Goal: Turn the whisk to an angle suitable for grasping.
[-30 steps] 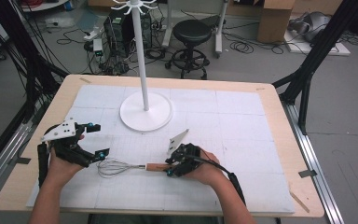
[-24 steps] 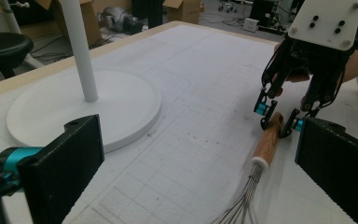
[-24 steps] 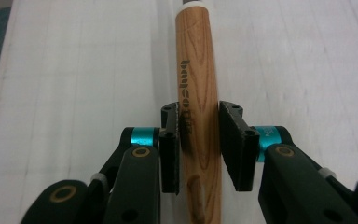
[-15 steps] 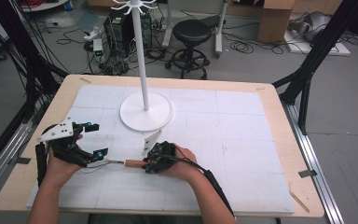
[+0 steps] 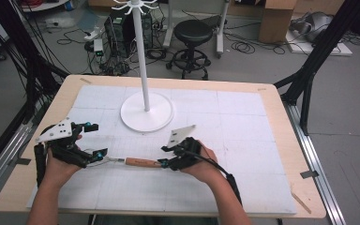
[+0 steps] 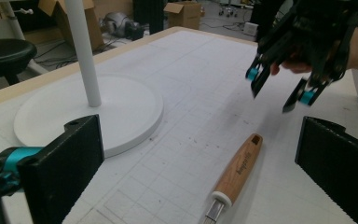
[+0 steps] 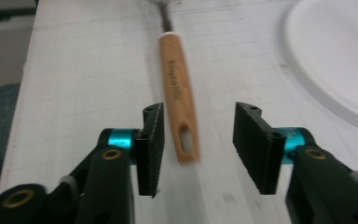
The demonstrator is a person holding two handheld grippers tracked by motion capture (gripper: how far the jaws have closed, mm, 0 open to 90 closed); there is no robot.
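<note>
At the near left of the table, left gripper held low over the mat, jaws spread wide and gripping nothing; in the left gripper view, wide black pads either side of the whisk, likely straddling the wire end to steady it or to take it, though contact impossible to judge. Just right of that, whisk lying flat on the white gridded mat, wire head toward the left gripper, wooden handle pointing right toward the other hand. Further right, right gripper brought down at the handle's free end, jaws parted with a clear gap on each side of the wood in the right gripper view; slotted tip of the handle between the pads, untouched so far, probably lined up for a pinch. Farther back, near the middle, white stand with round base and tall pole, well clear of both hands and no obstacle to a lift. Beyond the far edge, black stool, cables and boxes on the floor, all irrelevant to the reach.
</note>
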